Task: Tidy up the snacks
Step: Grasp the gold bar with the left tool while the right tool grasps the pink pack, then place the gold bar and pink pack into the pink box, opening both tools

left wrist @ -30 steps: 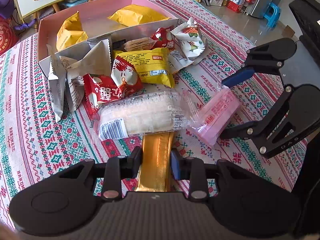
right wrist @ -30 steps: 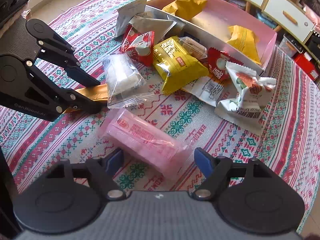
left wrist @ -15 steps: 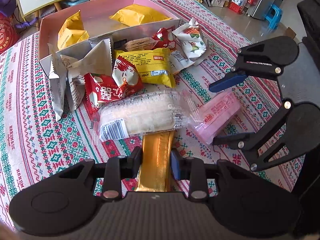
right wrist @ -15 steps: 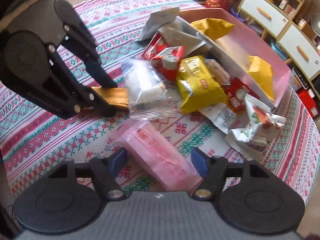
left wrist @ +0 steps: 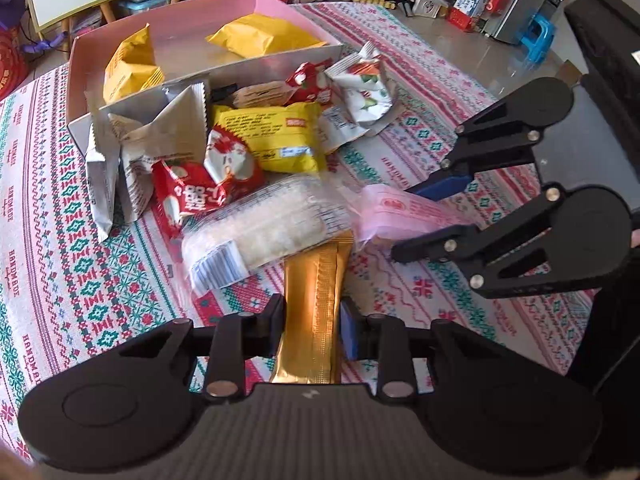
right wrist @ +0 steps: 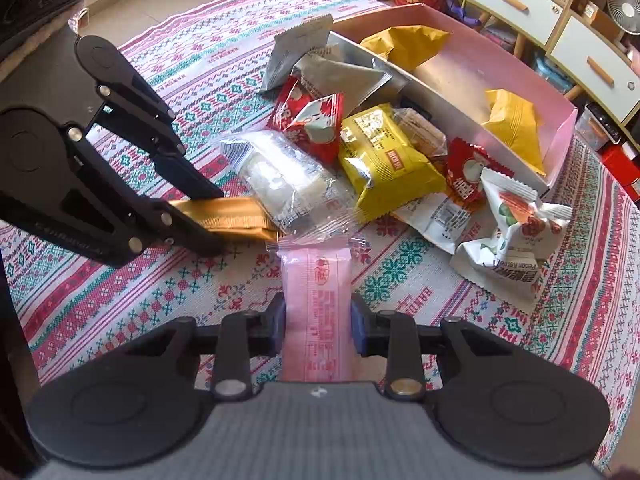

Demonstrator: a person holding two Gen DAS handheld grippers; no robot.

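Observation:
My left gripper [left wrist: 312,326] is shut on a gold snack packet [left wrist: 316,304]; its far end lies under a clear rice-cracker packet [left wrist: 264,228]. My right gripper [right wrist: 318,326] is shut on a pink snack packet [right wrist: 318,304], which also shows in the left wrist view [left wrist: 404,214]. The left gripper [right wrist: 208,220] appears in the right wrist view with the gold packet [right wrist: 228,216]. A pink box [left wrist: 184,36] holds yellow packets [left wrist: 264,36]. Several loose snacks lie in a pile in front of the box, among them a yellow pack [left wrist: 276,140].
The table carries a red, green and white patterned cloth [left wrist: 60,240]. White drawers [right wrist: 560,20] and a floor fan stand behind the box. A blue stool [left wrist: 538,36] and cartons sit on the floor at the right.
My right gripper has turned to line up with the pink packet and shut on it; it was open around it before. My left gripper stays shut on the gold packet.

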